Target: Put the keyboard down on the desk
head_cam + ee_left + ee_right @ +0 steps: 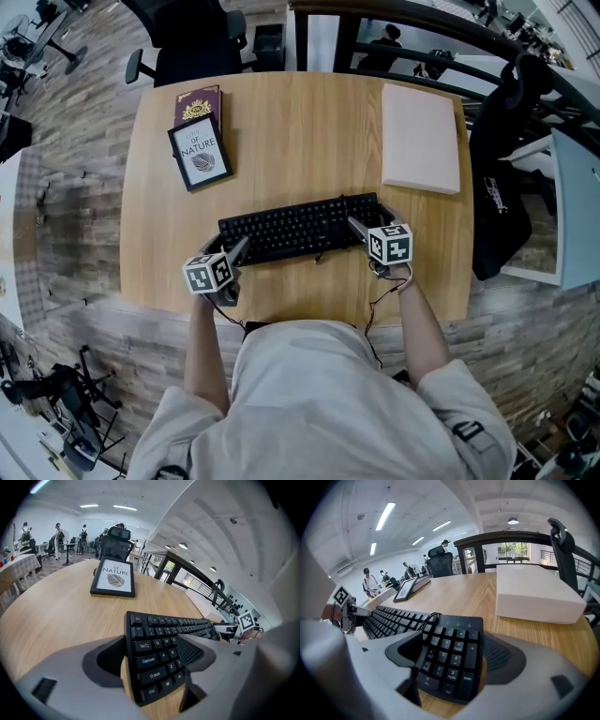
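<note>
Lower centre of the head view: the keyboard (300, 228) lies flat on the desk (291, 122), its long side running across the frame with the right end a little higher in the picture. By my reading it is already down.

Left gripper (241, 247): jaws wide, straddling the Ctrl/Shift end front to back. In the left gripper view a sliver of wood shows between one pad and the case edge, so I judge it is not clamped, only standing around the end.

Right gripper (367, 221): jaws wide around the number-pad end. The right gripper view shows bare desk between the outer pad and the Enter-key side, so nothing is held.

Handling notes:
- Stiff plastic slab, long and thin. Probably light, but a lift from one end would swing and twist it, so I would use both ends together.
- Grip across the front and back edges of the case, low on the rim. Keycaps give and wobble under a pad, so they make a poor purchase.
- The case edges look smooth, so I expect some slip if the pads sit shallow.
- A cord (426, 619) loops over the keys beside the number pad and could snag a jaw.

Elsewhere, a book (200, 150) sits at upper left and a white box (420, 139) at upper right — both well apart from the keyboard.
</note>
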